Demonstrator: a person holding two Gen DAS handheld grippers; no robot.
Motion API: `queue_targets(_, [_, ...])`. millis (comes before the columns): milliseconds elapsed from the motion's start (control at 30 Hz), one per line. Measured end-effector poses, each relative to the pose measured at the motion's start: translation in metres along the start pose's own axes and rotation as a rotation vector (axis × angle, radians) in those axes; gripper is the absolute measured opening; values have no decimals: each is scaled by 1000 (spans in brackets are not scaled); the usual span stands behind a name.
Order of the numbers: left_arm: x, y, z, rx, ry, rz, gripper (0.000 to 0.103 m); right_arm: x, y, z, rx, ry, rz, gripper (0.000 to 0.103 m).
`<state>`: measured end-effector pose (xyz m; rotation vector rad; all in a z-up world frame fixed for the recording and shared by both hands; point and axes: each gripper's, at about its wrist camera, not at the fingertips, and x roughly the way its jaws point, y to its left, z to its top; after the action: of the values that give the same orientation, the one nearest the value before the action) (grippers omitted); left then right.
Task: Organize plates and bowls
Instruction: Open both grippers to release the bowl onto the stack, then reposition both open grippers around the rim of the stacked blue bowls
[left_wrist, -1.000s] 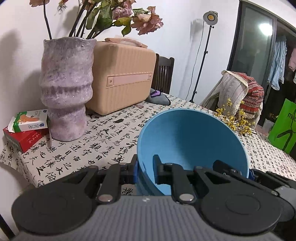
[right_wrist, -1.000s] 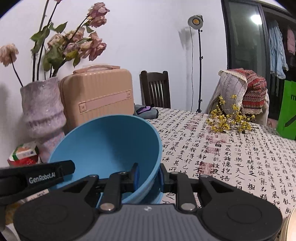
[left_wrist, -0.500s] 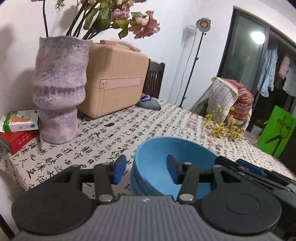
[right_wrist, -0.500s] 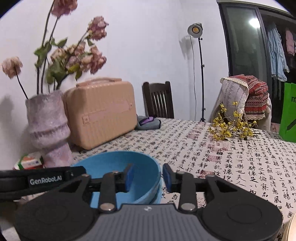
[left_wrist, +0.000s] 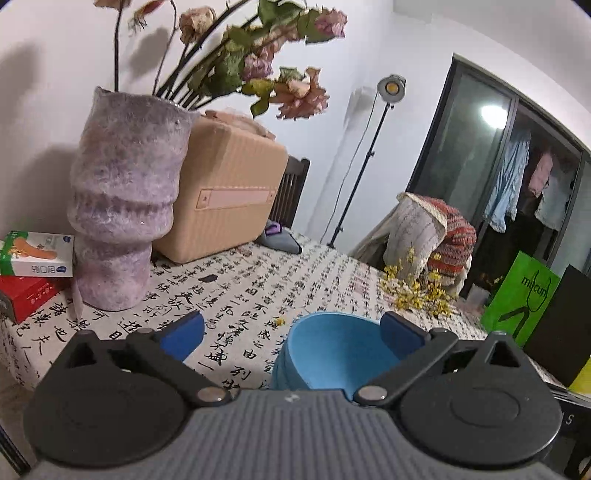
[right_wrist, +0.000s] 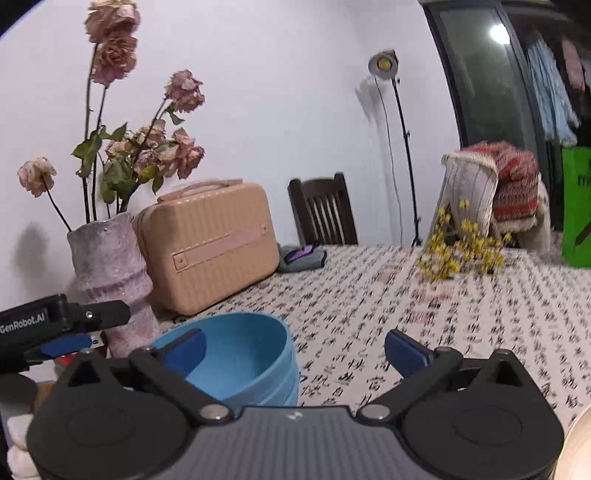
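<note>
Bowls (left_wrist: 332, 354), blue and nested in a stack, sat upright on the desk (left_wrist: 258, 288) with its calligraphy-print cloth. Left tool (left_wrist: 291, 332) was opening, pads wide, nothing pinched; the stack's left rim lay between its fingers, right pad near the far rim. Right tool (right_wrist: 293, 345) was also opening, gripping nothing; its left pad hung over the bowl interior, right pad over bare cloth. Purple vase (right_wrist: 107, 273) and beige case (right_wrist: 207, 243) stood behind the stack.
</note>
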<state>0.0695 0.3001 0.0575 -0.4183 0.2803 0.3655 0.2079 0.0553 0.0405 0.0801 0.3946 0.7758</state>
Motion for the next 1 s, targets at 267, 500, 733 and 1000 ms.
queue_targets(267, [23, 7, 29, -34, 228, 87, 103, 29, -11, 16, 48, 187, 67, 103])
queue_targets(500, [34, -3, 37, 29, 331, 119, 103, 40, -4, 24, 141, 333, 111, 103])
queue_targets(733, [38, -2, 27, 97, 231, 27, 103, 40, 2, 10, 129, 240, 67, 103])
queue_targets(1000, [30, 5, 32, 48, 220, -53, 103, 27, -5, 9, 255, 202, -16, 103])
